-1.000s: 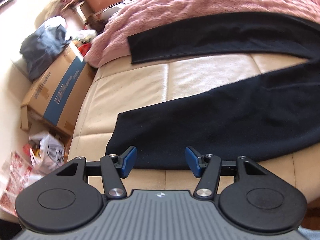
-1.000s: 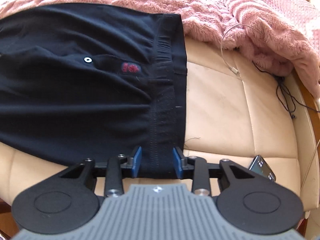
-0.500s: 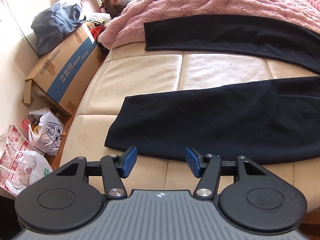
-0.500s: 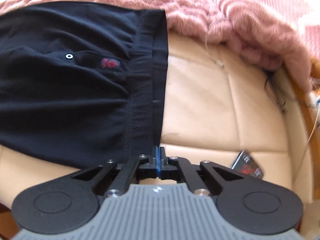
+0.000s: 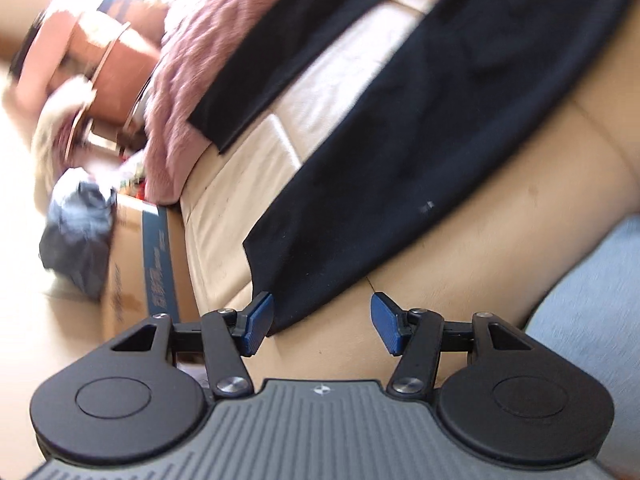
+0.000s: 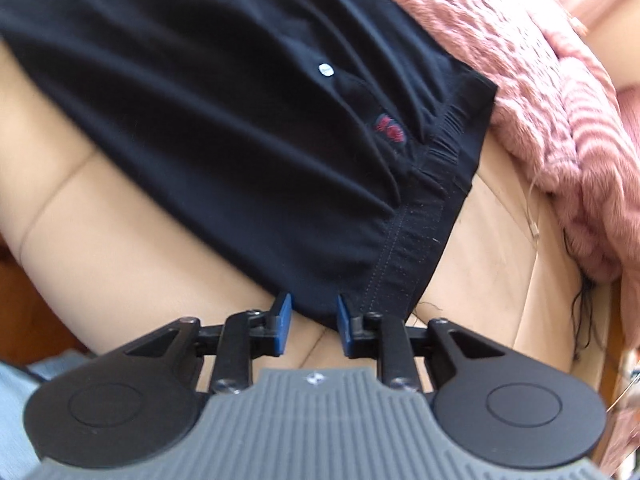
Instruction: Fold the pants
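Observation:
Black pants (image 5: 400, 152) lie spread on a beige leather cushion (image 5: 500, 248). The near leg's hem corner (image 5: 276, 312) sits just in front of my left gripper (image 5: 320, 326), which is open, the corner beside its left fingertip. In the right wrist view the waistband (image 6: 416, 248) with a white button and red logo lies before my right gripper (image 6: 312, 326). That gripper is partly open, and the waistband's near corner lies at the mouth of its jaws, not clamped.
A pink fluffy blanket (image 5: 192, 80) covers the back of the cushion; it also shows in the right wrist view (image 6: 560, 100). A cardboard box (image 5: 148, 264) and a dark bag (image 5: 76, 236) stand left of the cushion. A black cable (image 6: 580, 304) lies at the right.
My right gripper, shut half a second ago, has opened partway at the waistband corner. Both views have tilted; my left gripper has moved in on the hem corner.

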Available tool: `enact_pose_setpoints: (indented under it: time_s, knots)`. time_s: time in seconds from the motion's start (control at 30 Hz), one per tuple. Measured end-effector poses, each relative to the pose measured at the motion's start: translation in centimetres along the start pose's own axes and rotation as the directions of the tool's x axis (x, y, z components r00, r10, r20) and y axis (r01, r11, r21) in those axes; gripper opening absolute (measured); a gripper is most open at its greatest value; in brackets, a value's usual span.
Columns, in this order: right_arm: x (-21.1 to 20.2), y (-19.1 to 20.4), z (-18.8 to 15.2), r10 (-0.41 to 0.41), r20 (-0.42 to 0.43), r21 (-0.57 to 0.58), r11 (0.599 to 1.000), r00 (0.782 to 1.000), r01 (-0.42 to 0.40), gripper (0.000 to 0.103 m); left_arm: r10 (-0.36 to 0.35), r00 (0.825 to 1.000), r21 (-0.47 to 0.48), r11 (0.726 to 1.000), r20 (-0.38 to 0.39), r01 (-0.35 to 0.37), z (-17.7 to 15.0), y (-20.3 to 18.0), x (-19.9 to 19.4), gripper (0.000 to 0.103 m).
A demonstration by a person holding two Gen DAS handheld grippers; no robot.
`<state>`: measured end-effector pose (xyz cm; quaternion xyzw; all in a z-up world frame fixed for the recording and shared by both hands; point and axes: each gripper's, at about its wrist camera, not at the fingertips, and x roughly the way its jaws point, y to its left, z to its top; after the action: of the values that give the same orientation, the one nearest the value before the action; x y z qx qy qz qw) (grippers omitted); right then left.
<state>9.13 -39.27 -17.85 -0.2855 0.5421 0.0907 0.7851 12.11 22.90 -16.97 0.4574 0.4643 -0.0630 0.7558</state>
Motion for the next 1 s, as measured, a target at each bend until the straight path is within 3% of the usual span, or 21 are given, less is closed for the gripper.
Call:
enact_pose_setpoints:
  time_s: [0.17,0.3,0.47,0.63,0.77,0.8,0.87,1.0]
  knots:
    - [0.2,1.7,-1.0,-0.054,0.015,-0.121,0.991,0.998,0.056,0.021,0.130,0.991,0.235,0.964,-0.012,-0.123,0.7,-3.2,3.1,0.066]
    - [0.2,2.4,-2.1,-0.091,0.041,-0.210,0.973,0.995,0.097,0.022,0.170,0.985,0.239,0.958,-0.021,-0.160,1.5,-4.0,4.9,0.059]
    - [0.8,4.0,-2.6,-0.144,0.084,-0.334,0.928,0.986,0.164,0.023,0.193,0.980,0.139,0.973,-0.044,-0.186,2.7,-3.5,4.8,0.042]
    - [1.5,5.3,-2.7,-0.193,0.137,-0.452,0.860,0.972,0.235,0.023,0.167,0.982,-0.017,0.985,-0.091,-0.169,3.4,-2.6,4.6,0.008]
    - [1.6,5.3,-2.8,-0.199,0.161,-0.471,0.845,0.967,0.253,0.023,0.165,0.983,-0.159,0.971,-0.080,-0.176,3.9,-1.6,3.1,0.004]
    - [1.5,5.4,-2.8,-0.201,0.165,-0.469,0.845,0.966,0.256,0.020,0.165,0.983,-0.179,0.968,-0.077,-0.177,4.0,-1.2,2.8,0.003]
    - [1.6,5.3,-2.7,-0.192,0.162,-0.455,0.856,0.968,0.246,0.002,0.164,0.984,-0.216,0.960,-0.072,-0.176,4.2,-0.6,2.0,0.003]
    - [1.0,4.7,-2.4,-0.173,0.171,-0.392,0.891,0.970,0.228,0.000,0.153,0.986,-0.297,0.940,-0.065,-0.166,4.4,1.1,0.8,0.003]
